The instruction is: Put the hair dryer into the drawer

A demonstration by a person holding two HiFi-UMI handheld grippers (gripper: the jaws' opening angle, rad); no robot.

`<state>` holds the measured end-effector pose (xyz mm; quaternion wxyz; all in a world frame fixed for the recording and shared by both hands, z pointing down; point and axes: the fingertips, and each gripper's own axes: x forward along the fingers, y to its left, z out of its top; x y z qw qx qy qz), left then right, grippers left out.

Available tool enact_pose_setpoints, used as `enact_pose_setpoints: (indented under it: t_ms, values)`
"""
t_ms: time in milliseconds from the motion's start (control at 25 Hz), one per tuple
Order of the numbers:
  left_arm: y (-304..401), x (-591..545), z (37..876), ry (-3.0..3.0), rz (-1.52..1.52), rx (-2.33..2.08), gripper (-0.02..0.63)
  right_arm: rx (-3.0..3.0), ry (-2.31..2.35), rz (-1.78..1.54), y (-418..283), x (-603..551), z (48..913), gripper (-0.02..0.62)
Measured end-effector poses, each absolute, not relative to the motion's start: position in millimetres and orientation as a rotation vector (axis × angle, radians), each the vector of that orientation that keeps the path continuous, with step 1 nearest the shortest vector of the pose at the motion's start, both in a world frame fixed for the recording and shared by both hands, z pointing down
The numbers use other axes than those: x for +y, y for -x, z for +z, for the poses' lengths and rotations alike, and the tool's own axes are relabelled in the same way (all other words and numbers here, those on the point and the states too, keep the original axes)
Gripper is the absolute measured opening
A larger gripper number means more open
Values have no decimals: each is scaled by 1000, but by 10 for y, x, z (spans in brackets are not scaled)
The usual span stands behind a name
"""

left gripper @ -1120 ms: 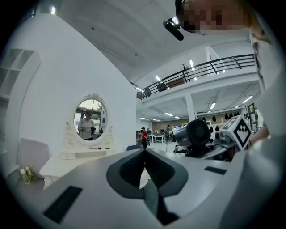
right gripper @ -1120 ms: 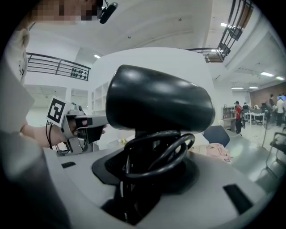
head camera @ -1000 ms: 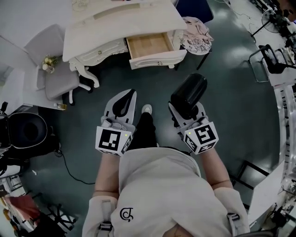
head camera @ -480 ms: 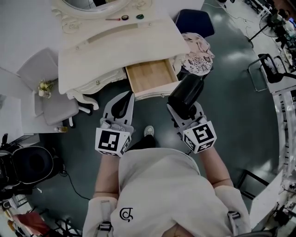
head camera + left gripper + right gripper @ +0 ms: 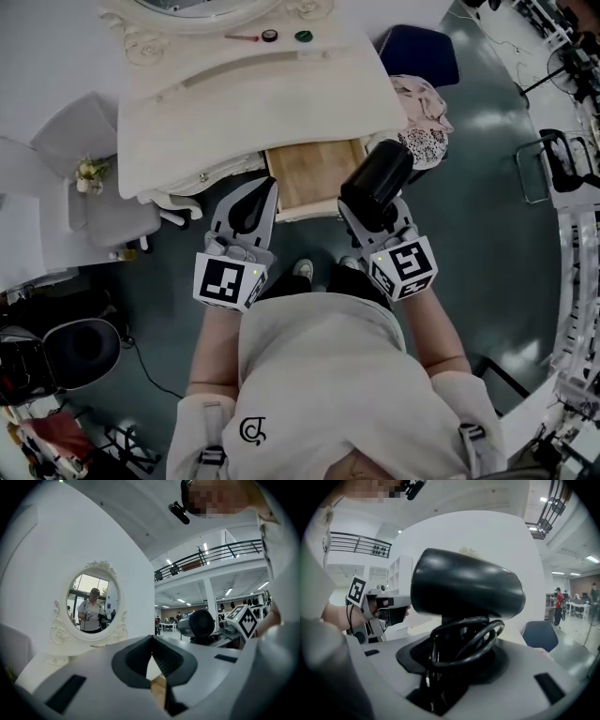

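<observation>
The right tongs (image 5: 373, 217) are clenched on the handle of a black plastic hair dryer (image 5: 378, 178) with a stout round barrel, and its black cord (image 5: 465, 638) is looped in coils round that handle just above the pads. The barrel stands upright above the tongs and is carried in the air. In the head view it sits at the right front corner of the open drawer with a pale wooden floor (image 5: 305, 173), not inside it. The left tongs (image 5: 253, 204) are pinched together at the tips with nothing between them, and they point at the drawer's left front corner, just beside it. The drawer is pulled out from under a cream-white carved dressing tabletop (image 5: 244, 103). Near its back edge lie a small black round lid (image 5: 269, 36) and a small green one (image 5: 303, 37). An oval mirror in an ornate white frame (image 5: 91, 603) rises behind them. A grey upholstered chair (image 5: 89, 155) stands left of the dressing table. A dark blue chair (image 5: 424, 52) and a patterned pink-and-white cloth (image 5: 422, 127) are at its right, over a dark grey-green floor (image 5: 487, 197).
</observation>
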<state>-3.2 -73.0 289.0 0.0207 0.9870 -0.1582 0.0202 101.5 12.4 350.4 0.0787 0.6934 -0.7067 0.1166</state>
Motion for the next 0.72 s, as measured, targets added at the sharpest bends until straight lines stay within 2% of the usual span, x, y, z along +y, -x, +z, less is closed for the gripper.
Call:
enact_pose_setpoints:
  t_ms: [360,720]
  values:
    - [-100,-1065,3049,-2972,34,-795,14,-2283,-1735,363,-1206,-472,3884,199]
    - [-222,-1224,3462,-2821,-16,-1032,14,-2366,-1207,348,-1195,-827,4780,199]
